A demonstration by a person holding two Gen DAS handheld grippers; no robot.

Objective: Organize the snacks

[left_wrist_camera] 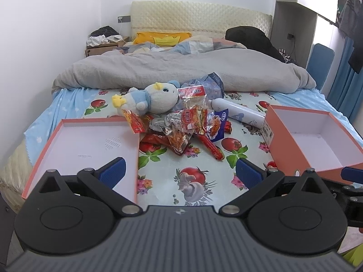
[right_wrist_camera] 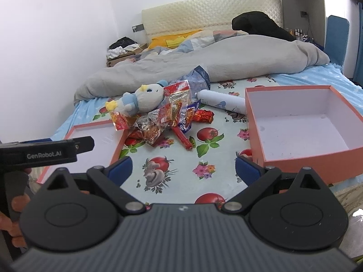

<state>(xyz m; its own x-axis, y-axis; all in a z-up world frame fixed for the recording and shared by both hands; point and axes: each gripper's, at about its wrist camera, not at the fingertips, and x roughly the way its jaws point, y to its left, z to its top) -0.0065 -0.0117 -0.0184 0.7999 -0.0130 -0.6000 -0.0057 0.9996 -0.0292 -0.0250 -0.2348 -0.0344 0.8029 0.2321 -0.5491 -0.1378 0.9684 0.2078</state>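
A heap of snack packets [left_wrist_camera: 181,124] [right_wrist_camera: 158,122] lies mid-bed, with a red sausage stick [left_wrist_camera: 209,147] [right_wrist_camera: 182,137] at its near edge. An orange shallow lid [left_wrist_camera: 88,149] [right_wrist_camera: 97,142] lies on the left and a deeper orange box [left_wrist_camera: 315,136] [right_wrist_camera: 301,124] on the right; neither holds anything. My left gripper [left_wrist_camera: 180,172] hangs open above the near sheet, short of the pile. My right gripper [right_wrist_camera: 183,170] is open too, beside the box's near left corner, nothing between its blue pads [right_wrist_camera: 120,170].
A blue-and-white plush toy [left_wrist_camera: 147,99] [right_wrist_camera: 140,99] and a white bottle [left_wrist_camera: 240,113] [right_wrist_camera: 222,102] lie among the snacks. A grey duvet [left_wrist_camera: 181,70] is bunched behind them. A person's hand [right_wrist_camera: 18,204] holds the left gripper's handle. Fruit-print sheet [left_wrist_camera: 195,181] lies in front of the pile.
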